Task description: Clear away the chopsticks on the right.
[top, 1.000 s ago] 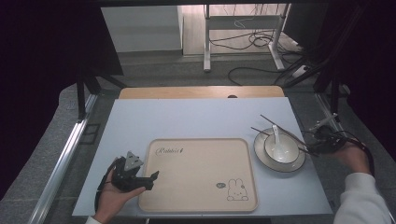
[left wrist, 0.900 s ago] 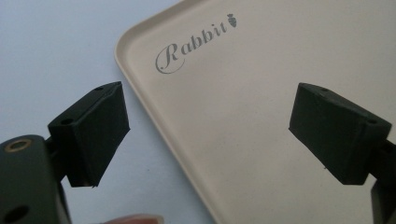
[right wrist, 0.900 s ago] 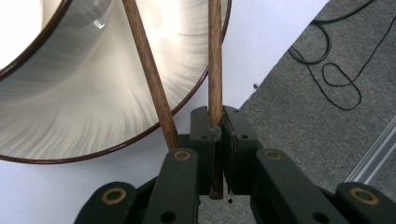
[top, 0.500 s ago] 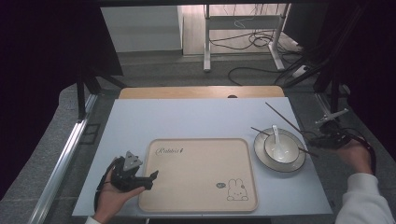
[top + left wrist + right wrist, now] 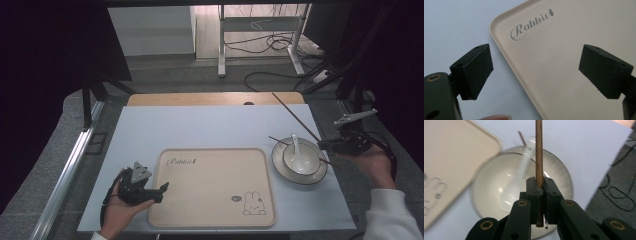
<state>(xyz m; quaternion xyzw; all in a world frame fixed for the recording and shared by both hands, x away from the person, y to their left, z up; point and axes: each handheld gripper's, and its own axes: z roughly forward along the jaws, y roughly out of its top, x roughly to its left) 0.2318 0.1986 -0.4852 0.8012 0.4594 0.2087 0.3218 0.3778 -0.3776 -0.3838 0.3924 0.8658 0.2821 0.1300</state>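
Right gripper view: right hand-held gripper [image 5: 539,195] clenched on one wooden chopstick [image 5: 539,150], gripped near its lower end, the shaft rising above a white bowl [image 5: 499,185] that holds a white spoon [image 5: 517,177]. High view: that chopstick [image 5: 295,116] slants up and away over the tabletop [image 5: 210,127]; a second chopstick [image 5: 278,140] lies across the bowl, which sits on a plate [image 5: 278,165] just right of the beige tray [image 5: 210,185]. Left hand-held gripper [image 5: 536,72]: released, jaws wide, straddling the tray's left rim. Handling, judged: chopstick light, stiff, thin, smooth, prone to pivot; grip well up the shaft. Bowl and spoon look ceramic, breakable.
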